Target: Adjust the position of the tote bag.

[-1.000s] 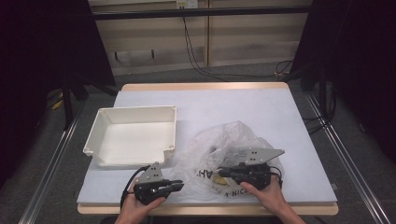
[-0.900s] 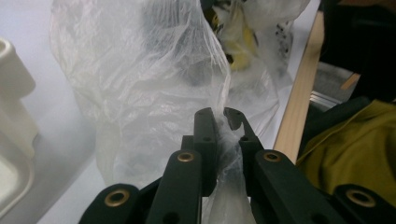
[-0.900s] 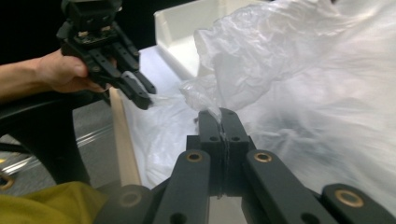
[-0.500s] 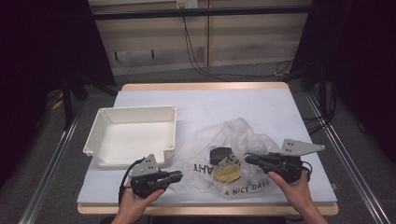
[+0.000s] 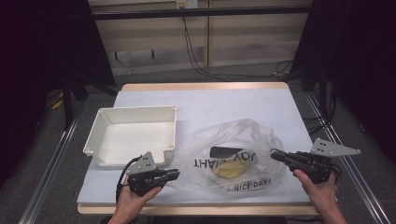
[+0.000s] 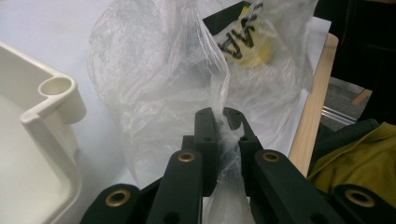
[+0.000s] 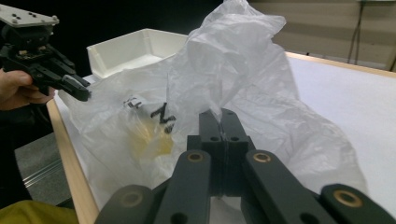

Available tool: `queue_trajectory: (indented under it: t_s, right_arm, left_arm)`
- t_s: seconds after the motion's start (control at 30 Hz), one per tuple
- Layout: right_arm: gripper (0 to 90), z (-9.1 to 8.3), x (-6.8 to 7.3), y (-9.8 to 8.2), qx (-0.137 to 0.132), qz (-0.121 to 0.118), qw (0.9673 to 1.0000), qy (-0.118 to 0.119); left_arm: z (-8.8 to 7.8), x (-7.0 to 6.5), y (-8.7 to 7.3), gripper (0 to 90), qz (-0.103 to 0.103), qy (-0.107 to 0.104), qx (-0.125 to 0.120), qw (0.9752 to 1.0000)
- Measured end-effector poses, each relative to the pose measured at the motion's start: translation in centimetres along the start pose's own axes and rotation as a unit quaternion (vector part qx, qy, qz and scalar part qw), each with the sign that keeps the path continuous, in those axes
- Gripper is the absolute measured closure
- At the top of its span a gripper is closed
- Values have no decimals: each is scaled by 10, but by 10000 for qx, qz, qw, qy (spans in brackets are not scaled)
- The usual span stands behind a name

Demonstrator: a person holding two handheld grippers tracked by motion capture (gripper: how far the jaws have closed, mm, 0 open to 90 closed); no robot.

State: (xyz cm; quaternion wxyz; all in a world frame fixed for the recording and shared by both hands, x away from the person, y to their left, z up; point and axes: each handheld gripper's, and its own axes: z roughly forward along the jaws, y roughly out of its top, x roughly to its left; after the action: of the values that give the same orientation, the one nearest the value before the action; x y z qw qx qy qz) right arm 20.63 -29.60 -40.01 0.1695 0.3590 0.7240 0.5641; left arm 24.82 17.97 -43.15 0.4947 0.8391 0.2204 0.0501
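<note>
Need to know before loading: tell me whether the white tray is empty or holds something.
Empty. The white tray shows only its bare floor in the high view; the yellow and black items lie inside the plastic bag beside it.

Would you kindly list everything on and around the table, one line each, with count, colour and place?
bag: one, clear plastic with black lettering, near centre of the table, pulled between both grippers
yellow item: one, yellow, inside the bag
black item: one, black, flat, inside the bag behind the yellow item
tray: one, white, left of the bag
table: one, white top with a wooden edge
cables: several, black, on the floor behind the table
left hand-held gripper: one, black, shut on the bag's left edge
right hand-held gripper: one, black, shut on the bag's right edge
</note>
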Motion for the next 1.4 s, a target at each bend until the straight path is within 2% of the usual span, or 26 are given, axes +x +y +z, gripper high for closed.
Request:
queue_trajectory:
  t_s: [0.07,0.27,0.4,0.43,0.5,0.6,0.7,0.77,0.9,1.0,1.03,1.1,1.13,1.23,1.27,1.3,1.37,1.4]
  right_arm:
    - [900,-9,-6,-2,-8,31,9999,-148]
    - [900,-19,-12,-6,69,55,9992,-379]
    - [900,-36,-19,-12,132,110,9976,-664]
    - [900,-36,-19,-12,132,110,9976,-664]
    - [900,-42,-21,-15,102,207,9969,-756]
    - [900,-48,-25,-22,259,212,9957,-867]
    - [900,-50,-25,-24,304,242,9950,-924]
    - [900,-49,-26,-27,494,199,9931,-1041]
    - [900,-50,-27,-33,588,224,9925,-1045]
    - [900,-49,-29,-45,662,359,9916,-1052]
    - [900,-49,-29,-45,662,359,9916,-1052]
    - [900,-46,-31,-51,750,404,9909,-1046]
    - [900,-46,-31,-51,750,404,9909,-1046]
    - [900,-41,-33,-57,852,424,9905,-993]
    - [900,-38,-34,-61,917,456,9901,-957]
    - [900,-31,-35,-67,1101,429,9886,-934]
    - [900,-28,-35,-69,1174,419,9877,-944]
    - [900,-21,-35,-72,1303,378,9863,-938]
  left_arm:
    - [-1,2,1,855,-1,42,8,10000]
    - [-5,7,2,855,-38,146,3,9999]
    - [-7,11,6,858,-68,224,-34,9997]
    - [-7,11,7,858,-42,264,7,9996]
    - [-6,12,8,859,-48,264,8,9996]
    - [-7,14,7,861,-71,302,26,9995]
    - [-6,13,7,863,-41,296,78,9995]
    - [-3,11,8,863,3,280,110,9995]
    - [0,9,10,863,29,302,146,9994]
    - [8,9,13,863,204,393,415,9982]
    - [8,9,13,863,204,393,415,9982]
    - [16,9,10,863,247,454,627,9967]
    - [16,9,10,863,247,454,627,9967]
    - [21,12,3,862,227,444,796,9956]
    - [23,12,0,862,199,480,839,9951]
    - [24,16,-5,862,141,481,924,9945]
    - [26,17,-9,862,110,475,949,9943]
    - [27,18,-11,862,176,470,1073,9930]
